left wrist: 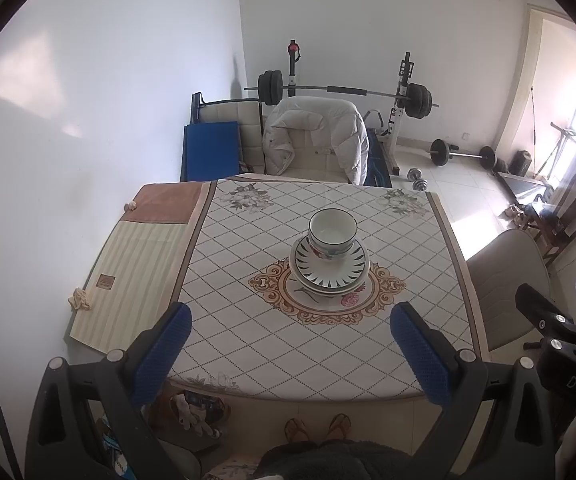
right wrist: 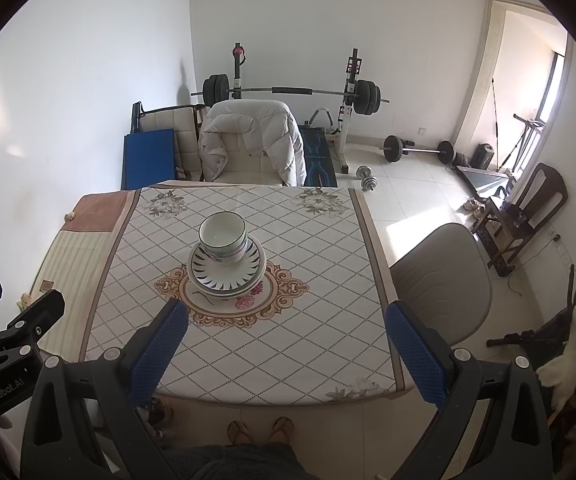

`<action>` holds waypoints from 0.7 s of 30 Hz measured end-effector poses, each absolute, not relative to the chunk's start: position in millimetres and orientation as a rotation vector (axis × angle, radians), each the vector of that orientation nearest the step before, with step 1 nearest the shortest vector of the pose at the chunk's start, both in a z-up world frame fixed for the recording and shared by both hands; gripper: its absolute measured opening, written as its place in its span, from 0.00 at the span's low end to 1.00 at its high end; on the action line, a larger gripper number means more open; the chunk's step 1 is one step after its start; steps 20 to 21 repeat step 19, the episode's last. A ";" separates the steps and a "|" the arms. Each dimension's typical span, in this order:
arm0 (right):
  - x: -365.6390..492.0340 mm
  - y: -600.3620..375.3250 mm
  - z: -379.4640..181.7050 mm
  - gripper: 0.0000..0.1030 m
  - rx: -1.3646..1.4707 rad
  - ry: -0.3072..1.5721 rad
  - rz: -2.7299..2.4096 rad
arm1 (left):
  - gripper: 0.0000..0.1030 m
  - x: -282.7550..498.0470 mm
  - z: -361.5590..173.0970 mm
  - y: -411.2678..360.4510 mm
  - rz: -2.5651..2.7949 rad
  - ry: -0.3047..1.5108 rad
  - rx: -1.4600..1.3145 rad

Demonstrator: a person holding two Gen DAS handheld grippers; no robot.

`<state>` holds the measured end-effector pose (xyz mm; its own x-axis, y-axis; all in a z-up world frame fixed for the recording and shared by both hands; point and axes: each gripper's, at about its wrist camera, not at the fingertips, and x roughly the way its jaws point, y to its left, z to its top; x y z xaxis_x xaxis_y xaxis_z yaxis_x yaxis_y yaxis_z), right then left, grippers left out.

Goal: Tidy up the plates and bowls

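Centrally, on the counter (left wrist: 248, 344), we see a bowl (left wrist: 332, 232) standing upright on a stack of plates (left wrist: 329, 270), the top plate bearing dark radial marks round its rim; the stack rests on the ornate medallion printed on the tablecloth (left wrist: 319, 216). From the left wrist view the stack lies at 12 o'clock, beyond and between the blue pads; from the right wrist view it lies toward 11 o'clock (right wrist: 224, 260). Our left tongs (left wrist: 289, 354) are spread wide and hold nothing, hanging over the near edge of the counter, well apart from the dishes. Our right tongs (right wrist: 286, 354) likewise stand wide apart and empty, above the counter's near edge. Each tool shows at the edge of the other's view. At 12 o'clock past the counter stands a chair draped with a white jacket (left wrist: 315, 136), with a barbell rack (left wrist: 343, 92) behind it.
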<state>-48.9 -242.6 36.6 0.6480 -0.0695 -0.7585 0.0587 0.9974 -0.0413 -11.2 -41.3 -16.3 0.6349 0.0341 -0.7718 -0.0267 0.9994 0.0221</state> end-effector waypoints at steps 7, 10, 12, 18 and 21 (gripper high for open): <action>-49.6 -244.9 36.1 0.98 -0.011 0.866 -0.077 | 0.99 -13.3 -15.2 -42.7 0.033 0.884 0.007; -49.0 -245.4 36.4 0.98 -0.011 0.866 -0.076 | 0.99 -12.9 -15.0 -42.7 0.033 0.884 0.008; -49.7 -245.6 36.3 0.98 -0.010 0.868 -0.075 | 0.99 -13.2 -15.1 -42.9 0.033 0.884 0.006; -50.1 -245.9 36.2 0.98 -0.007 0.865 -0.074 | 0.99 -14.4 -12.3 -40.9 0.051 0.870 0.000; -49.7 -247.2 36.6 0.98 -0.006 0.865 -0.073 | 0.99 -14.6 -11.8 -41.0 0.050 0.867 0.001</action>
